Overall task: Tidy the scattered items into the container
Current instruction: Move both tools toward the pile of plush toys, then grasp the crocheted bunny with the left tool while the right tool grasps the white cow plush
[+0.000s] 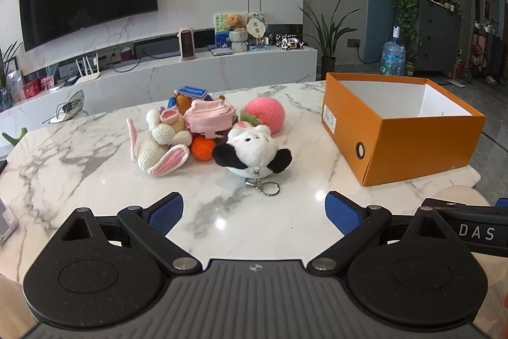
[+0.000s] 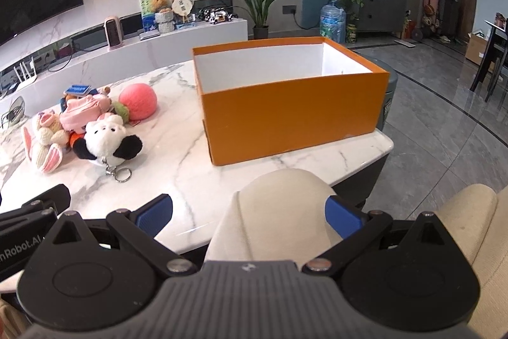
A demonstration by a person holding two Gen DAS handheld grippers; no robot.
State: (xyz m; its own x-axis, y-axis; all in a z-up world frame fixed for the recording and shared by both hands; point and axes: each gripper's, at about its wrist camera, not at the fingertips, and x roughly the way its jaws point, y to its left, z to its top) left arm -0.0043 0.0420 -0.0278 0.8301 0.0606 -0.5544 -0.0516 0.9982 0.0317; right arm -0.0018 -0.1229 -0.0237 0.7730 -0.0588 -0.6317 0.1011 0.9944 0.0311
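A pile of soft toys lies on the marble table (image 1: 95,148): a panda plush (image 1: 250,150) with a key ring (image 1: 270,189), a crocheted rabbit (image 1: 162,142), a pink knitted piece (image 1: 209,116), a pink ball (image 1: 265,114), an orange toy (image 1: 203,148) and a blue card (image 1: 192,91). The open orange box (image 1: 412,142) stands to their right, with nothing visible inside it. My left gripper (image 1: 254,213) is open and empty, in front of the panda. My right gripper (image 2: 249,213) is open and empty, over the table's near edge, in front of the box (image 2: 292,119). The panda also shows in the right wrist view (image 2: 106,143).
A cream chair back (image 2: 276,205) rises between my right fingers at the table's near edge. The table edge (image 2: 365,161) drops off to the right of the box. A TV, a low marble console and plants stand behind.
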